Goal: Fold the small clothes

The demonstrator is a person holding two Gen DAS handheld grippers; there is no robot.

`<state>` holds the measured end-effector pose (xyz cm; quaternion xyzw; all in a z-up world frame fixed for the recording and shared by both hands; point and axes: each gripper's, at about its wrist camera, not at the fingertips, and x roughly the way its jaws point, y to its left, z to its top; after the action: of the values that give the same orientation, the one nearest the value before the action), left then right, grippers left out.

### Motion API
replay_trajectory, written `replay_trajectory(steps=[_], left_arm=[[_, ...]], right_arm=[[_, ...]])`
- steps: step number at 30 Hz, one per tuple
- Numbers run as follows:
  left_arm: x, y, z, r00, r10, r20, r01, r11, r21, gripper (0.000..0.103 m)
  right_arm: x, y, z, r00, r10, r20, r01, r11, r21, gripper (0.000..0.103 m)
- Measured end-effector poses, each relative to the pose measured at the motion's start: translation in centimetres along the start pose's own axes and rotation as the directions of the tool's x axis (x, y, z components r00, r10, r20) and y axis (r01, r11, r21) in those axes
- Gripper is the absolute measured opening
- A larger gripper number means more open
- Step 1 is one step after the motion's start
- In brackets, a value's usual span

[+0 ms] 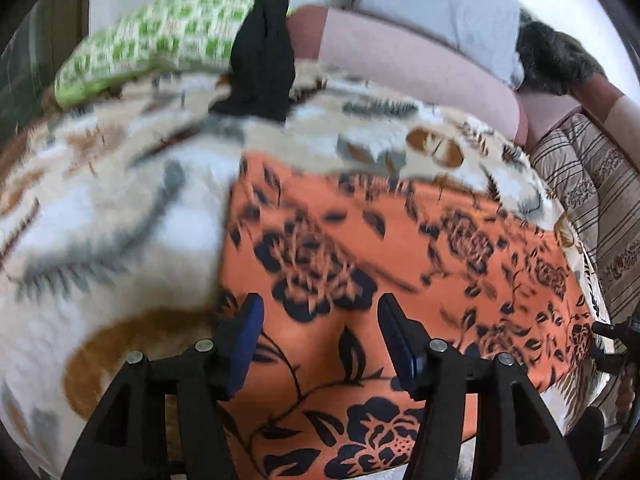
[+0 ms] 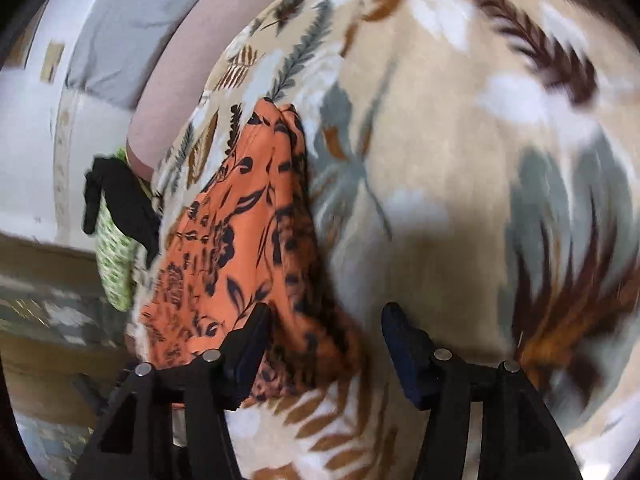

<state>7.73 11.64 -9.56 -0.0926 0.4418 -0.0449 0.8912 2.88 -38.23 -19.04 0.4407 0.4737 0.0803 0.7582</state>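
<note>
An orange cloth with a dark flower print (image 1: 360,272) lies flat on the leaf-patterned blanket (image 1: 100,208). My left gripper (image 1: 320,320) hovers over its near part, open, with nothing pinched between the blue pads. In the right wrist view the same orange cloth (image 2: 240,232) lies at the left, folded over with a bunched edge. My right gripper (image 2: 326,336) stands open beside that edge, above the blanket (image 2: 460,160); its left finger overlaps the cloth, with no grip visible.
A green-and-white checked garment (image 1: 160,40) and a black garment (image 1: 264,64) lie at the far side of the bed. Pink and grey pillows (image 1: 400,60) line the back. A striped cushion (image 1: 592,184) and a dark furry thing (image 1: 556,56) sit at the right.
</note>
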Motion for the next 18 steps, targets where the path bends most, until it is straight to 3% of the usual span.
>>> replay_trajectory(steps=[4,5,6,9,11,14,18], left_arm=[[1.5,0.7,-0.8,1.000,0.006,-0.024,-0.007,1.000,-0.030,0.060],[1.6,0.8,-0.7,1.000,0.005,-0.029,-0.006,0.999,-0.034,0.060],[1.6,1.0,-0.6,0.999,0.001,-0.036,-0.003,0.999,-0.043,0.060],[1.8,0.9,-0.4,0.999,0.005,-0.053,-0.007,0.999,-0.034,0.060],[1.8,0.8,-0.4,0.998,0.016,-0.057,-0.017,1.000,-0.023,0.060],[1.2,0.5,-0.4,0.998,0.033,-0.053,-0.033,0.999,-0.016,0.060],[0.0,0.3,-0.4,0.999,0.029,-0.032,-0.029,1.000,-0.001,0.060]], right_arm=[[1.5,0.0,-1.2,0.998,0.061,-0.026,-0.059,0.996,0.068,0.059],[1.5,0.0,-1.0,0.998,0.057,-0.013,-0.056,0.996,0.075,0.048],[1.2,0.0,-0.9,0.998,0.056,0.010,-0.056,0.995,0.084,0.013],[-0.3,1.3,-1.5,0.997,-0.008,0.082,0.005,0.999,0.032,0.013],[0.8,0.1,-2.3,0.997,-0.068,0.040,0.067,0.997,0.035,0.013],[1.2,-2.2,-2.4,0.998,0.056,0.019,-0.057,0.993,0.104,0.019],[-0.8,-1.3,-1.6,0.999,0.000,0.035,-0.001,1.000,0.024,0.035]])
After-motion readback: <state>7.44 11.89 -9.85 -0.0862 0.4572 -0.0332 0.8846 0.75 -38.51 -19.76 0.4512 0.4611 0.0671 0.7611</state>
